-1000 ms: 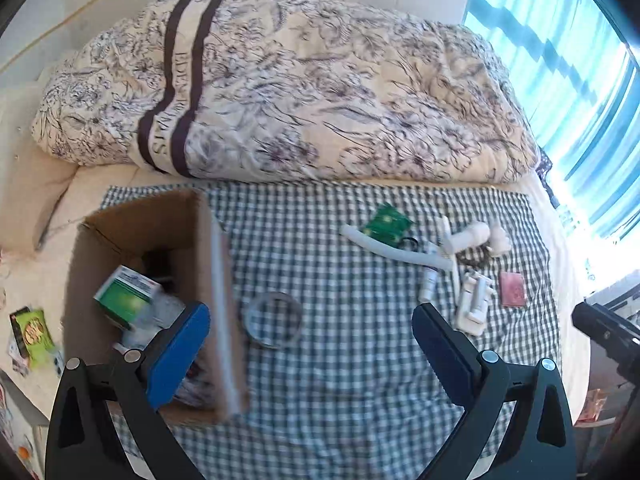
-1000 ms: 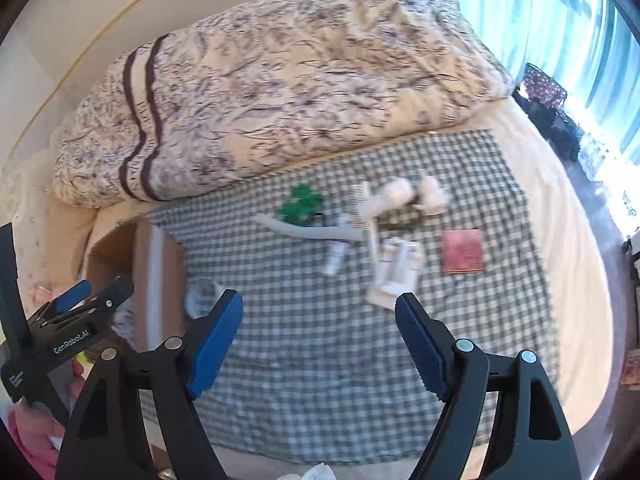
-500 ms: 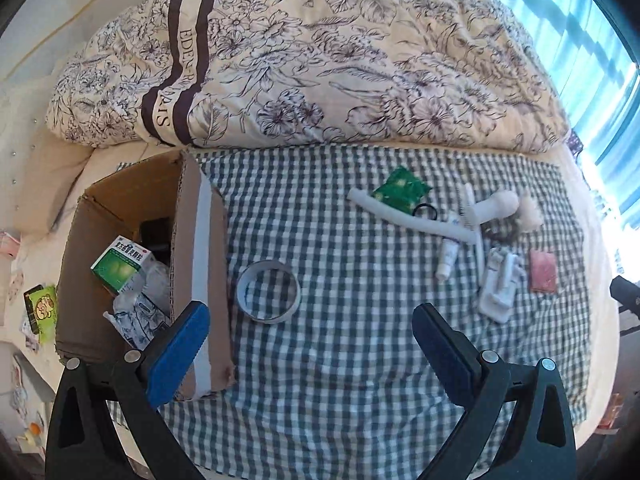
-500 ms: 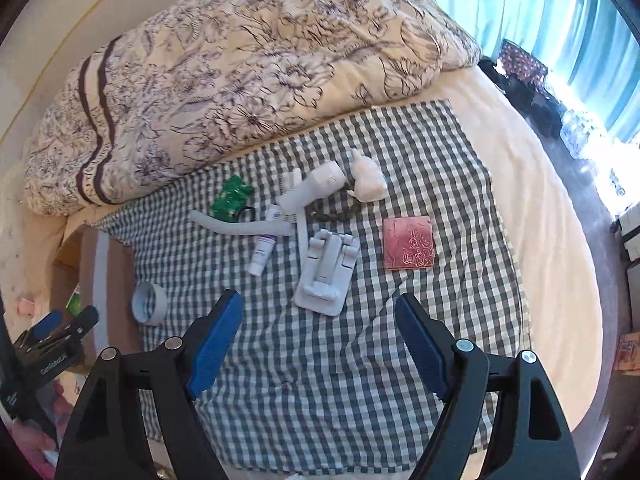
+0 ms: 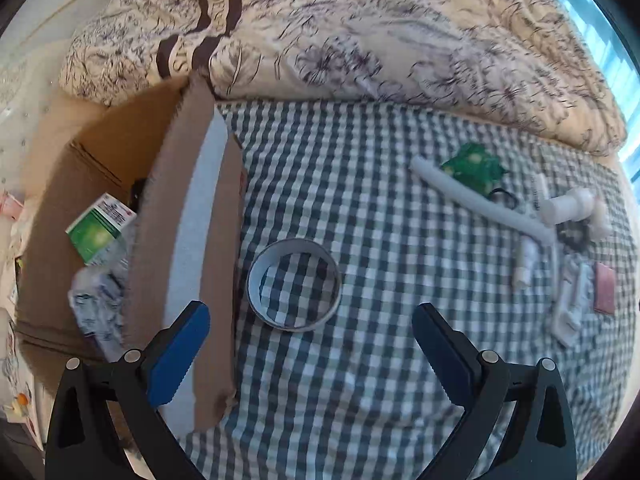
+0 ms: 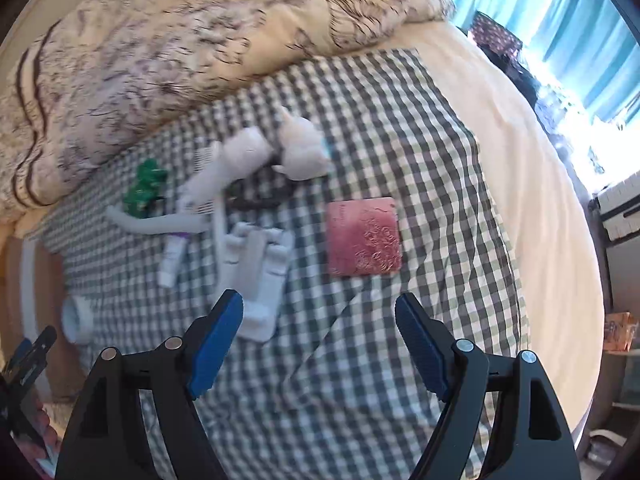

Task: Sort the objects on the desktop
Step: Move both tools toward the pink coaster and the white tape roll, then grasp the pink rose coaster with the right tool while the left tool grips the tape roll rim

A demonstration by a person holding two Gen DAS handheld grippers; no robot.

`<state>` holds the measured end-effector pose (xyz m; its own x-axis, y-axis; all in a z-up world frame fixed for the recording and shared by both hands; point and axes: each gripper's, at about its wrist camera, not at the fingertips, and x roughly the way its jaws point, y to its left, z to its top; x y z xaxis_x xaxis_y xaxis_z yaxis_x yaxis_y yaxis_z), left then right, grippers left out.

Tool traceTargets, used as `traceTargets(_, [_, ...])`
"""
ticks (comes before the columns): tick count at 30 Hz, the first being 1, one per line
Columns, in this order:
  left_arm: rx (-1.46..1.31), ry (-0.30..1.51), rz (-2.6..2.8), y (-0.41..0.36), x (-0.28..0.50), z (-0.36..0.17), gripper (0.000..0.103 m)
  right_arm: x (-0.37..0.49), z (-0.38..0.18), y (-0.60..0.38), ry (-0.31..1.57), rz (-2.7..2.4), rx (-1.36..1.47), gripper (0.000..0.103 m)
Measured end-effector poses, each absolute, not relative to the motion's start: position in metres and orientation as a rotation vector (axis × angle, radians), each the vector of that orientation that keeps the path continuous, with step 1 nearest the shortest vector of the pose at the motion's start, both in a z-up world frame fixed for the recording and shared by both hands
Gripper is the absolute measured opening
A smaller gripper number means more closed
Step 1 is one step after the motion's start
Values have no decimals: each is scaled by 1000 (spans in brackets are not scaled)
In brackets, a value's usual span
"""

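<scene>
A tape roll (image 5: 294, 285) lies on the checked cloth (image 5: 360, 380) beside a cardboard box (image 5: 120, 152) holding a green carton (image 5: 98, 232) and a printed packet. My left gripper (image 5: 310, 330) hovers open just short of the roll. In the right wrist view, a red square card (image 6: 363, 237), a white folding stand (image 6: 256, 276), a small tube (image 6: 173, 258), a white hose (image 6: 156, 224), a green packet (image 6: 144, 188) and a white plush (image 6: 302, 152) lie scattered. My right gripper (image 6: 319, 320) hangs open above the cloth between the stand and the card, holding nothing.
A floral duvet (image 5: 360, 32) is heaped along the far side of the cloth. Blue curtains (image 6: 560, 8) and a dark bag (image 6: 496, 36) stand at the right. The left gripper (image 6: 28, 356) shows at the right wrist view's lower left edge.
Both grippers have dropped closer to the cloth. The left one moved toward the tape roll and box; the right one moved toward the white stand and red card.
</scene>
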<state>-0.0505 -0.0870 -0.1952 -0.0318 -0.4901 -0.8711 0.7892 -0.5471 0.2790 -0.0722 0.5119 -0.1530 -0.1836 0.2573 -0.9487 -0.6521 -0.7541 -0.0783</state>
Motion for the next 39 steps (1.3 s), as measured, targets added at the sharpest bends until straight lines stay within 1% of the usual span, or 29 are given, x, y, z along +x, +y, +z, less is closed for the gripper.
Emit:
traceTargets(1, [1302, 340, -1724, -90, -50, -201, 103, -74, -159, 517, 460, 1974, -1496, 79])
traceTargets(3, [1290, 228, -1706, -88, -55, -209, 103, -77, -172, 527, 444, 1951, -1510, 79])
traceTargets(5, [1286, 156, -1722, -85, -60, -214, 103, -80, -188, 538, 441, 1924, -1528, 79])
traceTargets(9, [1242, 68, -1691, -84, -65, -223, 103, -83, -214, 552, 452, 1883, -1542, 79])
traceTargets(13, [1278, 89, -1758, -80, -80, -233, 103, -82, -229, 560, 483, 1868, -1560, 79])
traceTargets(16, [1287, 56, -1735, -83, -92, -242, 103, -81, -234, 563, 475, 1870, -1579, 79])
traceTargets(21, [1286, 189, -1664, -127, -88, -262, 103, -80, -238, 570, 473, 1877, -1595, 79])
traceTargets(22, [1292, 182, -1631, -134, -86, -268, 103, -80, -239, 571, 470, 1879, -1597, 79])
traceTargets(25, [1340, 53, -1583, -139, -88, -285, 103, -79, -240, 572, 473, 1892, -1597, 82])
traceTargets(26, [1354, 35, -1584, -138, -88, -290, 103, -79, -241, 572, 472, 1896, -1597, 83])
traceTargets(33, [1357, 44, -1591, -138, -85, -293, 102, -78, -245, 566, 460, 1904, -1609, 85])
traceTargets(34, [1369, 97, -1609, -140, -84, -291, 93, -78, -246, 564, 452, 1902, -1615, 85])
traceTargets(35, [1368, 136, -1616, -142, -84, -289, 87, -79, -247, 562, 444, 1897, -1620, 85])
traceTargets(37, [1328, 188, -1612, -146, -75, -282, 72, -81, -248, 559, 419, 1883, -1631, 85])
traceTargets(39, [1320, 240, -1636, -149, -71, -278, 71, -83, -250, 553, 383, 1865, -1643, 85])
